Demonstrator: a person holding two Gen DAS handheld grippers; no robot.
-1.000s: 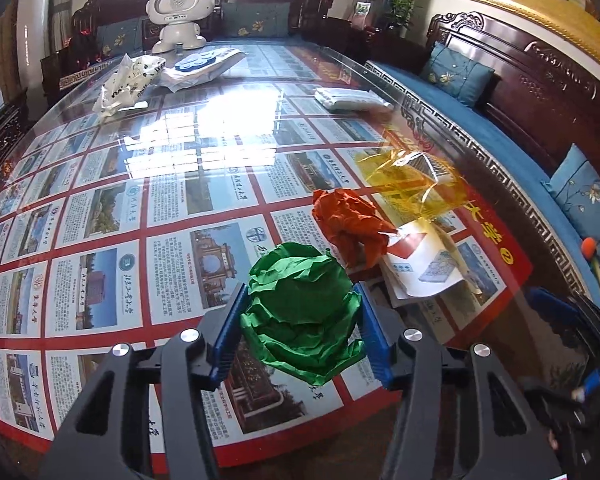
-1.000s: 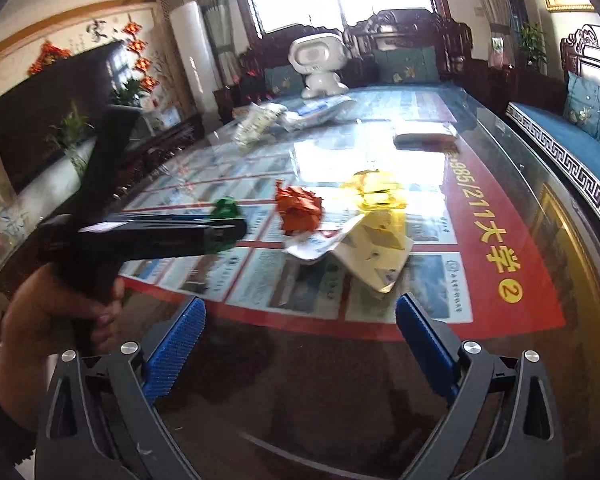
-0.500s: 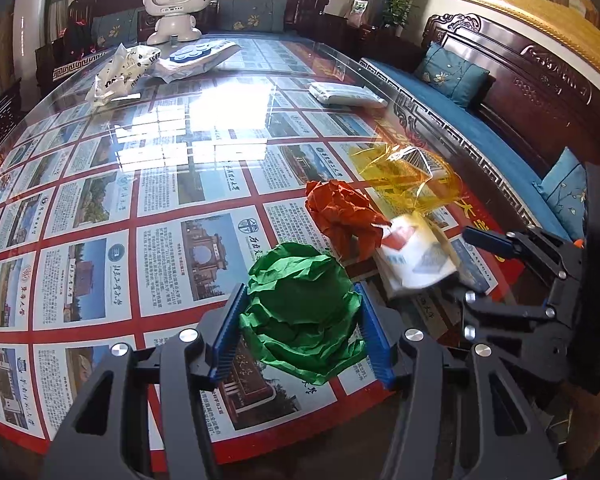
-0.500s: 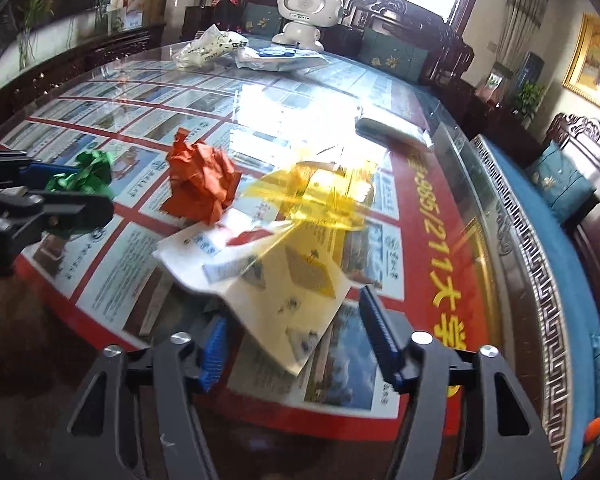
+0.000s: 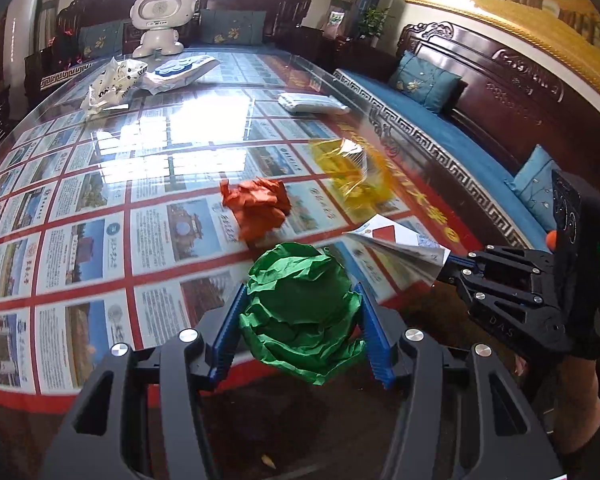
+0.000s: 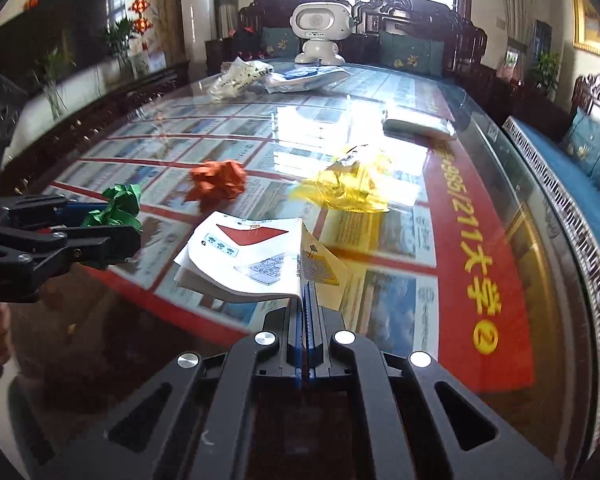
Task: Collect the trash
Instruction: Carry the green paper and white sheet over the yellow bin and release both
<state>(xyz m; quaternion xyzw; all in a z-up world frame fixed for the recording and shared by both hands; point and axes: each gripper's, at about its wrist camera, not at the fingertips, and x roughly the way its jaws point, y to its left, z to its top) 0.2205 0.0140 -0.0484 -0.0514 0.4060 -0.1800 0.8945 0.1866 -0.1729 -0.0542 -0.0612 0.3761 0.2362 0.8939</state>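
Left gripper [image 5: 300, 312] clamps green paper ball [image 5: 300, 312] between its pads. Right gripper [image 6: 306, 292] pinches leaflet [image 6: 248, 256] edge, sheet lifted off counter [image 6: 480, 208]. Orange ball [image 6: 218, 180] and yellow wrapper [image 6: 348, 188] lie ahead.

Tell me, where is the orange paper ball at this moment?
The orange paper ball lies free on the glass table, left of the yellow wrapper in the right wrist view, beyond the green paper ball that the left gripper holds.

Left gripper [image 5: 300, 320], lower centre: black angular linkage arms, silver round screws, ribbed blue pads [image 5: 230, 330]. Right gripper [image 6: 307, 304], lower centre: identical black frame; "DAS" embossed on its housing; bare skin, lower right.
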